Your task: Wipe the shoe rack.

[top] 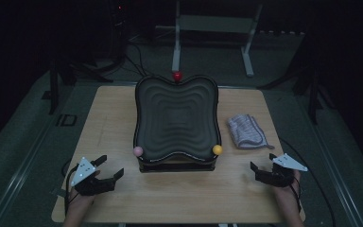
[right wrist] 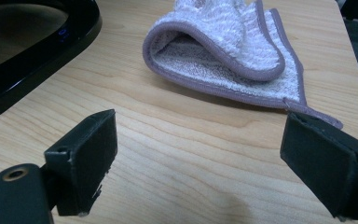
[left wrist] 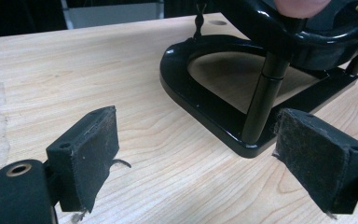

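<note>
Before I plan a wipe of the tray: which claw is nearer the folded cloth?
Right. The right claw sits just in front of the folded cloth, open toward it. The left claw is across the table, beyond the black tray.

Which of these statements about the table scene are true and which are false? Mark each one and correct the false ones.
1. The cloth lies folded on the table, right of the black tray. True.
2. The right tool grips the cloth. False: its jaws stand open and empty, short of the cloth.
3. A yellow ball sits at the tray's near right corner. True.
4. The left tool is shut. False: its jaws are spread wide, with nothing between them.
5. The pink ball sits at the tray's far edge. False: it is at the near left corner; the red ball is at the far edge.
</note>
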Available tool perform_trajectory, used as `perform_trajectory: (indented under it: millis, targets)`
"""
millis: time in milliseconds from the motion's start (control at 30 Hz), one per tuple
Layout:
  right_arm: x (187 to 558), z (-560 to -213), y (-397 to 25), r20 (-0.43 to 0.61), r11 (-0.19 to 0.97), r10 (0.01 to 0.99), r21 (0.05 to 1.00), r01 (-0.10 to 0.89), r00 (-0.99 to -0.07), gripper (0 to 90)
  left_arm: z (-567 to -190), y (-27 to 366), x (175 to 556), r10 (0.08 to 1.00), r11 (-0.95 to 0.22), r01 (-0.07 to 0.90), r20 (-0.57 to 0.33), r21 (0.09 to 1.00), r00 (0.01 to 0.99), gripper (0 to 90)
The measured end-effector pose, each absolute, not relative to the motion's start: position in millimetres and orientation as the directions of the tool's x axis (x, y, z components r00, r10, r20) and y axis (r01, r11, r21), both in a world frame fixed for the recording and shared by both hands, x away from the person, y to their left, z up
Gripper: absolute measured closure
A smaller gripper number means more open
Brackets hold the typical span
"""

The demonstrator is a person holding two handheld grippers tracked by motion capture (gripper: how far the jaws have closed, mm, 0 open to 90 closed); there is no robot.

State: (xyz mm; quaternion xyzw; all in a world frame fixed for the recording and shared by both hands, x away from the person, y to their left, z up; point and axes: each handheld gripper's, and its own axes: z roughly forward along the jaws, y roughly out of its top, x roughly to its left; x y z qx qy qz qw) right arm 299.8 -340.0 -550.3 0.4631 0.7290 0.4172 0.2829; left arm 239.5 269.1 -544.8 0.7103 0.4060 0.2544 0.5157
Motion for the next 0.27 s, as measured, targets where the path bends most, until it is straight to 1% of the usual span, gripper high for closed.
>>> perform_trajectory:
  millis: [267]
  targets:
    - [300.1,-550.8,-340.1,-0.023,0.221,0.911,0.871,0.438,-0.412,10.9,-543.9,272.1,238.4,0.845,-0.120,0.313,-0.069,0.942,0.531,13.7]
